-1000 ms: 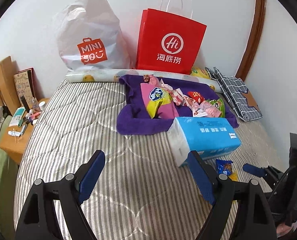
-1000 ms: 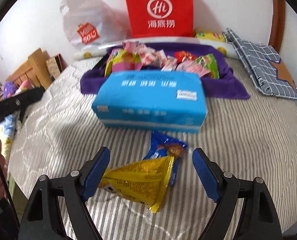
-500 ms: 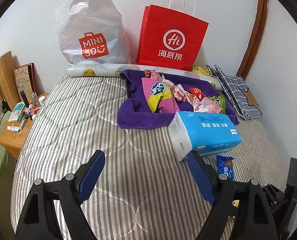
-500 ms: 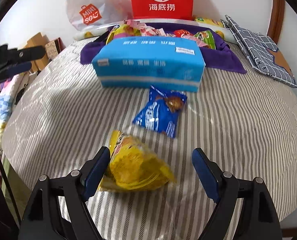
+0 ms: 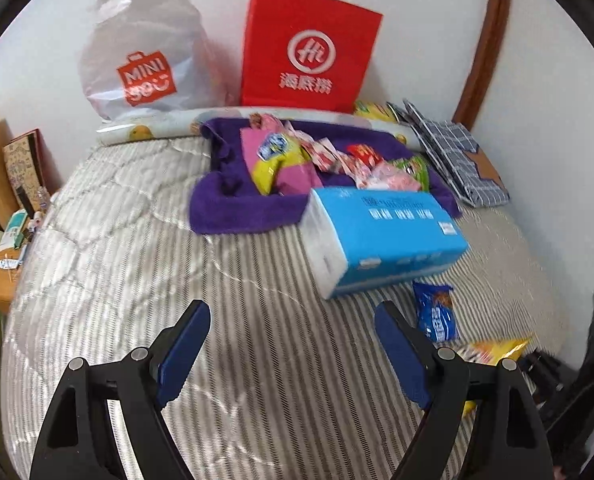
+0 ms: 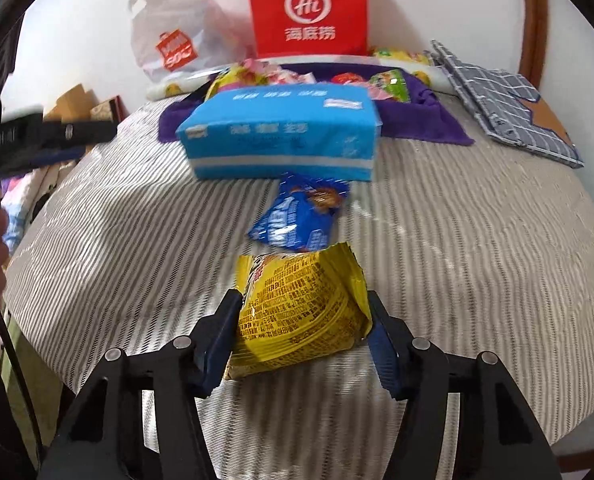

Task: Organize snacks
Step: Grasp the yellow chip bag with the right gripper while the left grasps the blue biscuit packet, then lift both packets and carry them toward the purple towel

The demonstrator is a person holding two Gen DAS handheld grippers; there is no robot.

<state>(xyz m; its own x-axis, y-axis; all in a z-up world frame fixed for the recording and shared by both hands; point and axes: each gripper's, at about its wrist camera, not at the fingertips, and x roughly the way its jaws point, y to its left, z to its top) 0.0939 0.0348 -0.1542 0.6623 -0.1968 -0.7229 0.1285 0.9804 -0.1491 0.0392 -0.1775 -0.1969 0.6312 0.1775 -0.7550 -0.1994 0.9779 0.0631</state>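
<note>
My right gripper [image 6: 303,320] is shut on a yellow snack packet [image 6: 297,312], its blue pads pressing both sides. A blue snack packet [image 6: 297,216] lies on the striped bed just beyond it, in front of a blue tissue pack [image 6: 281,136]. Several snacks [image 5: 321,160] lie piled on a purple towel [image 5: 233,208] behind the tissue pack. My left gripper [image 5: 293,344] is open and empty above bare mattress. The left wrist view also shows the blue packet [image 5: 435,312] and the yellow packet [image 5: 493,350] to its right.
A red paper bag [image 5: 309,52] and a white plastic bag [image 5: 145,52] stand against the wall at the bed's head. A grey checked cloth [image 5: 457,152] lies at the right. A wooden bedside table [image 5: 1,272] with small items stands left of the bed.
My right gripper has closed its jaws onto the yellow packet, which was lying loose between them. My left gripper has shifted a little; the view is blurred with motion.
</note>
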